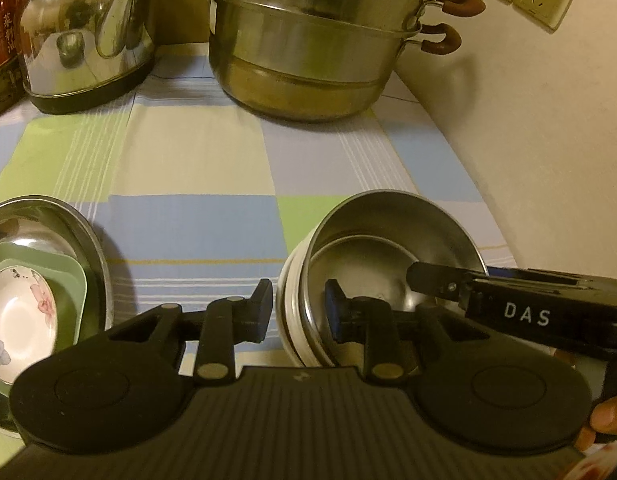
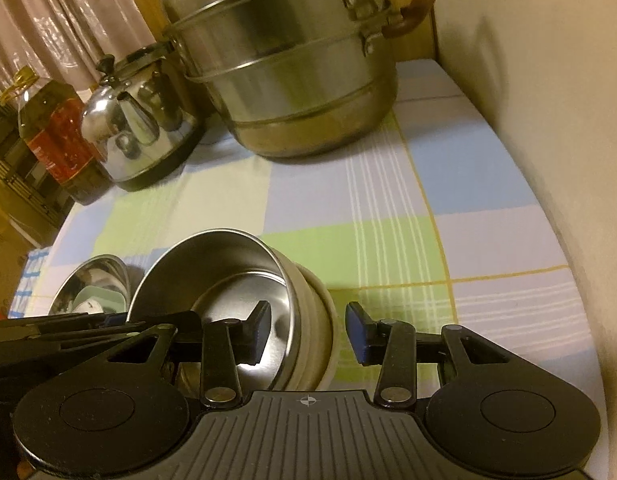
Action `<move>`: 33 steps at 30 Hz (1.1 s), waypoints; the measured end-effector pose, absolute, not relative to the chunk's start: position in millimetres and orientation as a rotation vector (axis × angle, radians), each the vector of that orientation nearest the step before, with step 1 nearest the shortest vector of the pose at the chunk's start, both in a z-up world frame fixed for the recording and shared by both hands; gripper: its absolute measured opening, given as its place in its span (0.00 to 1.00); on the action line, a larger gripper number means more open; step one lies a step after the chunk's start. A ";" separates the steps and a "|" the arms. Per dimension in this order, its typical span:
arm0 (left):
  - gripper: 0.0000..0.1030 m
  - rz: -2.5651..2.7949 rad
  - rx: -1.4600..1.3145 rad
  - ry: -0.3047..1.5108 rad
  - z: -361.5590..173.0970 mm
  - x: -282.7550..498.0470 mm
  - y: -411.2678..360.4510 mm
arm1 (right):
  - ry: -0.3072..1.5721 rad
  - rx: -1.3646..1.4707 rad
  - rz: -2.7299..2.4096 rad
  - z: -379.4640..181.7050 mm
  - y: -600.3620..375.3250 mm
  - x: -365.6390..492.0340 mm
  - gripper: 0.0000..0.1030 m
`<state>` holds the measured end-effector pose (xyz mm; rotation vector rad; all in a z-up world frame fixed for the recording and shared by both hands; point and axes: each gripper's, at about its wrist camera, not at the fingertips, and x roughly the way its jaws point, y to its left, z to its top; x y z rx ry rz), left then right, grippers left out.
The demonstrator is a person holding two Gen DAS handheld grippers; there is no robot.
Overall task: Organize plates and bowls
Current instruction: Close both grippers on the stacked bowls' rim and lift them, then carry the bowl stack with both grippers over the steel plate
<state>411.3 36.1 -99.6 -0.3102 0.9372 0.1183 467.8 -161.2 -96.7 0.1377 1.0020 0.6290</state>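
A: Left gripper (image 1: 298, 308), right gripper (image 2: 308, 332): status?
B: Both parted, straddling opposite rims of the nested stainless-steel bowls (image 1: 392, 240), pads not pressing.
A: Location, orientation?
B: On the checked table (image 1: 212, 168), mouths tipped up. Steel basin (image 1: 82, 236) holding a green square dish (image 1: 74, 276) and floral saucer (image 1: 24, 316), alongside.

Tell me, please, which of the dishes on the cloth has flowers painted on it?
The small white saucer, innermost in the left-hand stack. It sits in a green square dish inside a steel plate; the steel bowls are plain.
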 end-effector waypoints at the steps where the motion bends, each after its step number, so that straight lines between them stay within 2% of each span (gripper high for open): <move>1: 0.24 0.118 -0.310 0.936 -99.7 411.5 36.1 | 1.008 0.138 0.629 -98.1 -161.4 469.4 0.41; 7: 0.24 0.118 -0.319 0.935 -100.2 412.6 36.9 | 1.014 0.145 0.638 -100.9 -161.4 472.4 0.40; 9: 0.24 0.118 -0.320 0.934 -100.4 412.4 36.7 | 1.015 0.149 0.645 -101.1 -161.3 472.2 0.35; 13: 0.24 0.120 -0.323 0.935 -99.9 412.1 36.1 | 1.015 0.145 0.647 -100.8 -161.1 472.4 0.33; 18: 0.24 0.125 -0.309 0.929 -99.4 409.3 33.7 | 1.023 0.145 0.646 -100.9 -162.8 473.8 0.27; 23: 0.20 0.121 -0.311 0.920 -96.7 402.5 33.1 | 1.035 0.127 0.655 -99.7 -160.3 473.6 0.26; 33: 0.19 0.191 -0.324 0.929 -94.4 374.0 43.8 | 1.076 0.095 0.732 -98.1 -145.9 459.9 0.26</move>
